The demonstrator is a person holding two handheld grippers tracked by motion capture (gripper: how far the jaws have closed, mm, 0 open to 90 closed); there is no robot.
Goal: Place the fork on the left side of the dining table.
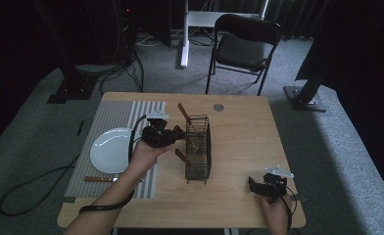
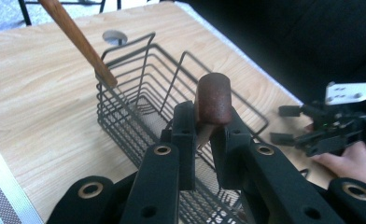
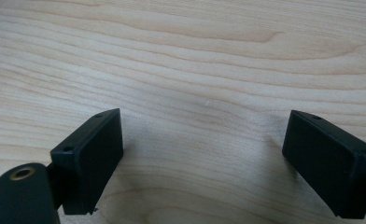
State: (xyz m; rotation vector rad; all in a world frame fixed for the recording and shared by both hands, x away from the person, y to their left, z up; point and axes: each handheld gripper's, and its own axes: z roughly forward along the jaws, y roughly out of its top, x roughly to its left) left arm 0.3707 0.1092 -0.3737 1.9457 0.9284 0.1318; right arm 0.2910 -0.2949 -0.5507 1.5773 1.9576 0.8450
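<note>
— Dark curtains and stands ring the room; what sits in the middle of the high view?

— A light wooden table (image 1: 239,132) on grey carpet, with a black folding chair (image 1: 246,44) beyond it at the top of the frame. A grey striped mat (image 1: 114,117) covers the table's left part, and a white plate (image 1: 110,150) lies on it. Below the plate, near the lower left of the table, a utensil with a wooden handle (image 1: 101,179) lies flat on the mat.

— And at the centre?

— A black wire basket (image 1: 198,149), long and narrow. One wooden handle (image 1: 184,114) leans out of its upper end, tilted toward the upper left. Other brown handles rest inside; their ends are too small to make out.

— Where is the left gripper (image 1: 178,136)?

— Just left of the basket, held in the left hand (image 1: 146,152). In the left gripper view its jaws are clamped on a dark brown handle (image 2: 214,100) standing upright between them, over the basket's near rim. The leaning handle crosses the upper left of that view.

— The right gripper (image 1: 252,185)?

— Lower right of the table, well apart from the basket, in the right hand (image 1: 274,211). In the right gripper view its jaws stand wide apart over bare wood, holding nothing.
</note>
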